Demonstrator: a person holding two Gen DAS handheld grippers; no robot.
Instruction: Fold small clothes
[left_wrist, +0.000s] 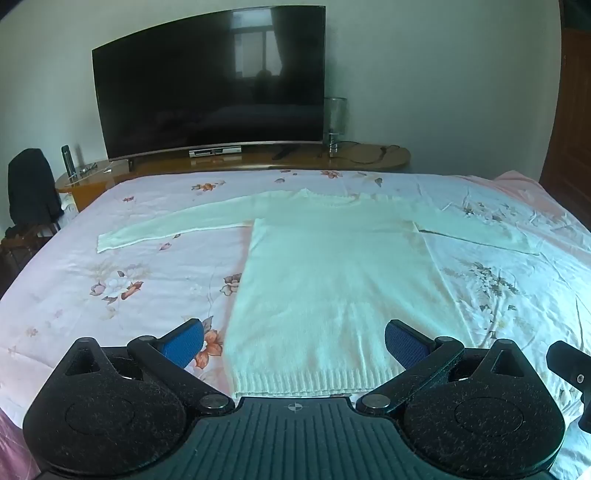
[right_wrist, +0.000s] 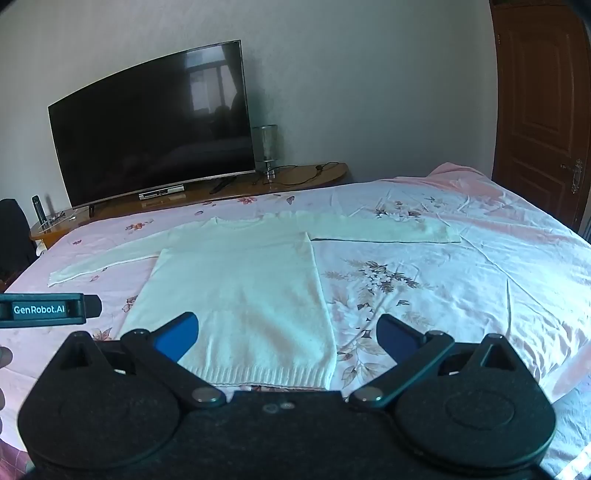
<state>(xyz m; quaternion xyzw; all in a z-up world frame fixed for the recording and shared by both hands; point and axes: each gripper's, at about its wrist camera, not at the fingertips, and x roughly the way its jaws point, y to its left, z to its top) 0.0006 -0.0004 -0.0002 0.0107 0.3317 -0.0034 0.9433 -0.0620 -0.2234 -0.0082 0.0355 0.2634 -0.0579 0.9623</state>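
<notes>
both wrist views face forward from the bed's (left_wrist: 74, 280) foot, sharing sweater (left_wrist: 332, 280) and tv (left_wrist: 210, 81).

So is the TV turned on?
No, the TV on the wooden stand has a dark screen that only reflects a window, seen beyond the white sweater on the bed.

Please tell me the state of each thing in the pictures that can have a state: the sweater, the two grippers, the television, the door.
white sweater: spread flat on the bed, both sleeves stretched out, not yet folded.
left gripper: open, holds nothing, above the sweater's hem.
right gripper: open, holds nothing, above the hem.
television: off, screen dark.
wooden door: closed.
bedsheet: spread, slightly wrinkled.
</notes>
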